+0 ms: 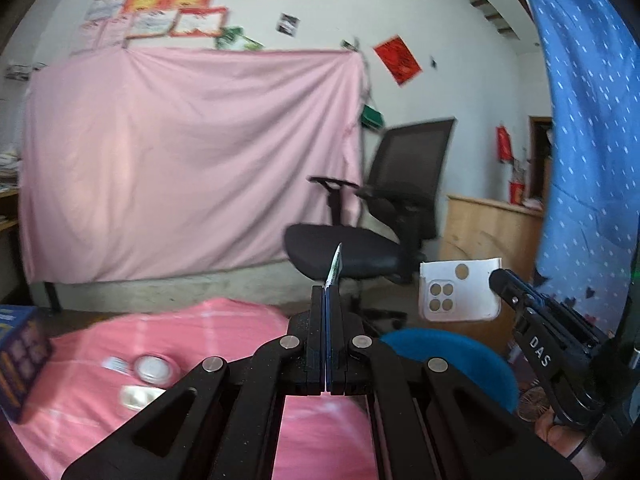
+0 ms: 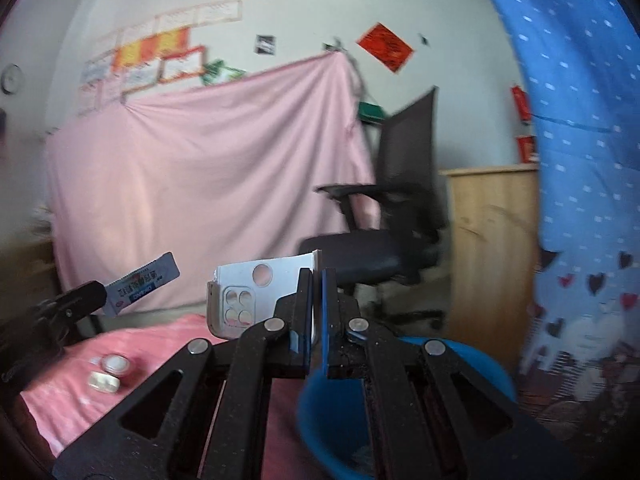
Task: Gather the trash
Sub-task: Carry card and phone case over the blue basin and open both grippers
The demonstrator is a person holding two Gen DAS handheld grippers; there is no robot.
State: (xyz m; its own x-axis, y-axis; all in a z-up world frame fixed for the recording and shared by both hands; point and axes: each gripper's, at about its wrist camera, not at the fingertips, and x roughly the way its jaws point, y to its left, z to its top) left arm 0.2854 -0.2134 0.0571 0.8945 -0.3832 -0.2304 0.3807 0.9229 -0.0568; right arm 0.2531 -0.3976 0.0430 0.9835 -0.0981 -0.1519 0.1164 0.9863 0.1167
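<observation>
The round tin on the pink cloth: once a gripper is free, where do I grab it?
Probably from above, jaws across the round tin's rim. It lies flat and low on the pink cloth, so a level approach would likely catch fabric. Keep clear of the small pale packet right beside it.

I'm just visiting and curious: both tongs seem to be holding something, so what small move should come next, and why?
Probably carry both pieces over the blue bin and let go. The left tongs pinch a thin printed wrapper, and the right tongs clamp a white phone case. Both are lifted above the pink cloth, and the bin's rim sits just below the right tongs.
</observation>
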